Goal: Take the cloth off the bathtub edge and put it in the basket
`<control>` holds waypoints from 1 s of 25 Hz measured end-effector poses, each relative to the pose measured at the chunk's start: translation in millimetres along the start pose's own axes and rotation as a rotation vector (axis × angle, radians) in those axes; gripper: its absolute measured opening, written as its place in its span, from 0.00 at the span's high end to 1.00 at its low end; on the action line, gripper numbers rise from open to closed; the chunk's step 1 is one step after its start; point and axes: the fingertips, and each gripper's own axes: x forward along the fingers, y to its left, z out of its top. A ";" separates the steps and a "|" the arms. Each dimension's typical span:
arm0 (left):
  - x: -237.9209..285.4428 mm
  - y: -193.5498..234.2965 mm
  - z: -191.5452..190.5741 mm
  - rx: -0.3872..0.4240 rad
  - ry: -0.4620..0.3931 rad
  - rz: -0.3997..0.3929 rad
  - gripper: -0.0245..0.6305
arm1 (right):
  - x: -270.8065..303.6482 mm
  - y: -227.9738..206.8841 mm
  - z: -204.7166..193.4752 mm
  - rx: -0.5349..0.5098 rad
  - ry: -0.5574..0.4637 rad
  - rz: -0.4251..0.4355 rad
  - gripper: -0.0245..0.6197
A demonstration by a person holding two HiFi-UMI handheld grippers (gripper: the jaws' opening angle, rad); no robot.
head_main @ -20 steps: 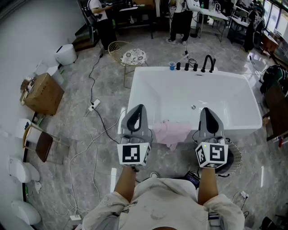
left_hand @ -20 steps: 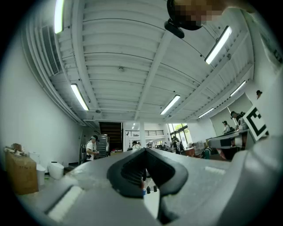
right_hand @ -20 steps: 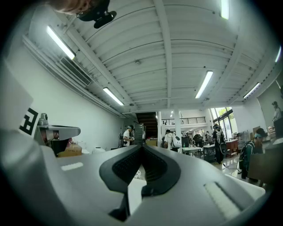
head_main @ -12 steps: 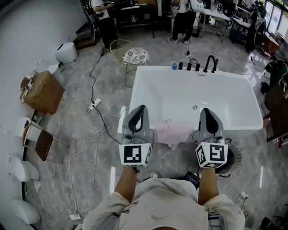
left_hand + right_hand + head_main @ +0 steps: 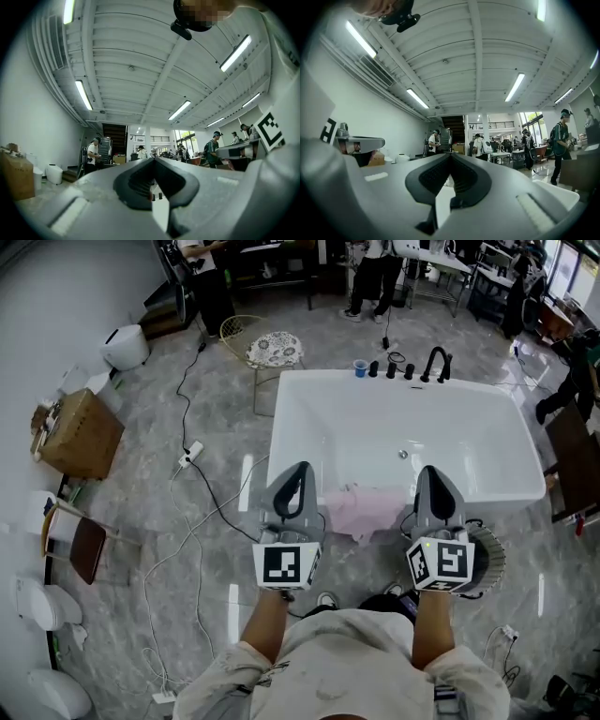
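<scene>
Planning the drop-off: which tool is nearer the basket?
The right tool. The basket shows just beside it in the head view, while the left tool is on the other side of the pink cloth.

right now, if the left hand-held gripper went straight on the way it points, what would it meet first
Probably nothing close: the left hand-held gripper points roughly level, passing over the bathtub; depth is unclear.

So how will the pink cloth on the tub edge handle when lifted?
Probably floppy: the pink cloth drapes rumpled over the bathtub rim, so it should sag from a pinch. Likely light, since it looks thin.
</scene>
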 end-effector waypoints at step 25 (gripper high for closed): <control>207.1 -75.3 -28.1 0.009 0.023 0.025 0.96 | 136.1 -175.2 -36.9 0.067 0.044 0.036 0.96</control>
